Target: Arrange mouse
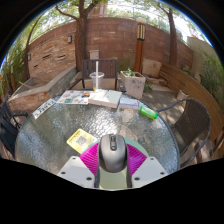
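A grey and black computer mouse [112, 151] sits between the two fingers of my gripper [112, 158], just above a round glass table [60, 128]. The magenta pads [92, 157] press against both of its sides, so the gripper is shut on the mouse. The mouse points away from me, its scroll wheel toward the table's middle. The underside of the mouse is hidden.
On the table are a yellow pad [81, 139] left of the fingers, a white book [103, 97], magazines [72, 97], a green object [148, 113] and a white cup [97, 78]. Benches, a plant pot [132, 84] and a brick wall stand beyond.
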Demonstrator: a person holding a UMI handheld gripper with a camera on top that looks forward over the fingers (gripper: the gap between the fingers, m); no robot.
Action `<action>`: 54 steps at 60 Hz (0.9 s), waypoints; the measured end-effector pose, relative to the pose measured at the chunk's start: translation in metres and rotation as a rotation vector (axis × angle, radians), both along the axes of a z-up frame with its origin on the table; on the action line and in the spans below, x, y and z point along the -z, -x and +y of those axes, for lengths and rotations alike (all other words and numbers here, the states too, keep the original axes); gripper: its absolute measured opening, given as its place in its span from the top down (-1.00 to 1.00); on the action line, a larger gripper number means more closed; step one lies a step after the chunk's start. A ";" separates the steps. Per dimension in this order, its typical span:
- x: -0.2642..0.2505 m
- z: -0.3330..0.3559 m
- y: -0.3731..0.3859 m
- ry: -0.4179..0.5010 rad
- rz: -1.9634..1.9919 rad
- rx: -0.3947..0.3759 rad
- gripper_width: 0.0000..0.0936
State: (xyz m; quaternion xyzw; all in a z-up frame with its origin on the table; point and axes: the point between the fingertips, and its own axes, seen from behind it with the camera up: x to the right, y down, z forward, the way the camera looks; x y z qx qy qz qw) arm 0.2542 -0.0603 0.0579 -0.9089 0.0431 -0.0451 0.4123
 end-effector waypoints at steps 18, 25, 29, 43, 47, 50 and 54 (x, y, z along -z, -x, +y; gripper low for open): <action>0.051 -0.039 -0.015 0.101 0.034 0.006 -0.81; 0.011 -0.060 -0.011 0.058 0.010 0.020 -0.84; -0.014 -0.078 -0.008 0.037 -0.017 0.025 -0.82; -0.094 -0.172 0.012 -0.028 -0.114 0.061 -0.83; -0.106 -0.200 0.019 -0.033 -0.132 0.077 -0.84; -0.117 -0.220 0.023 -0.041 -0.134 0.087 -0.85; -0.125 -0.243 0.030 -0.041 -0.133 0.100 -0.85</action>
